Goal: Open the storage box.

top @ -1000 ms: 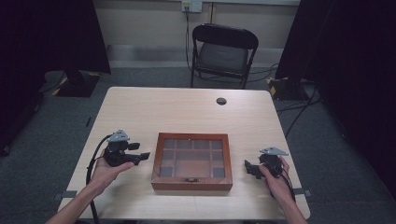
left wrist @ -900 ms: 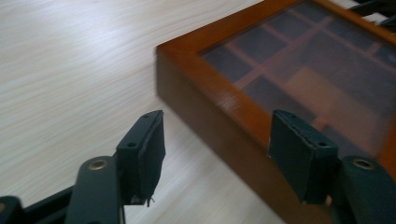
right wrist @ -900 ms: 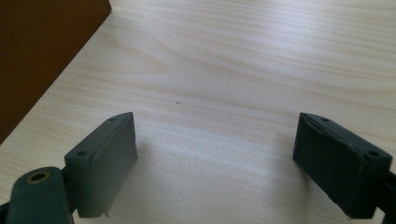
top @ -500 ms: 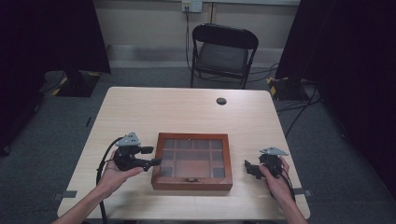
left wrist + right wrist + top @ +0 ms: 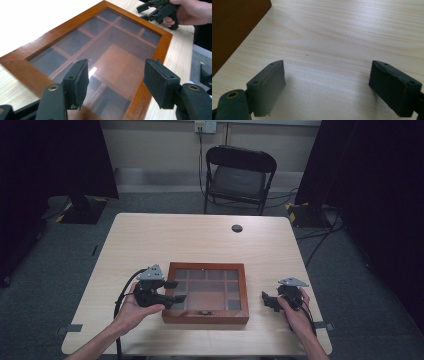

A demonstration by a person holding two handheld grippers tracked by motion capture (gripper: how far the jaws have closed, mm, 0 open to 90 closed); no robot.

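**Left tongs over the glass-lidded box, right tongs waiting beside it**

A wooden box (image 5: pixel 206 292) with a glass lid lies flat on the desk (image 5: pixel 200 240), near the person's edge and roughly centred between the two hands. That spot lets either hand reach it without stretching, and the small metal clasp (image 5: pixel 204 312) on its front wall faces the person, which is likely the side from which the lid would be lifted.

The left tongs (image 5: pixel 176 291) hang over the box's left side. Seen from the left gripper view, the two black pads (image 5: pixel 76 80) stand wide apart above the glass (image 5: pixel 100 50) with nothing between them and nothing gripped; the jaws have just been shifting, closing a little and then opening again. They sit above the lid, not touching it as far as can be told. The wide gap suits taking the frame edge or the front lip, so this looks like an approach to opening or steadying the box.

The right tongs (image 5: pixel 267 299) rest low just beside the box's right wall, apart from it. In the right gripper view the jaws are spread wide over bare desk, holding nothing, with the box's dark side wall (image 5: pixel 234 27) at the upper left. Held there, that hand seems ready to brace the box if it slides.

Through the glass, wooden dividers (image 5: pixel 82 48) show; the compartments look empty.
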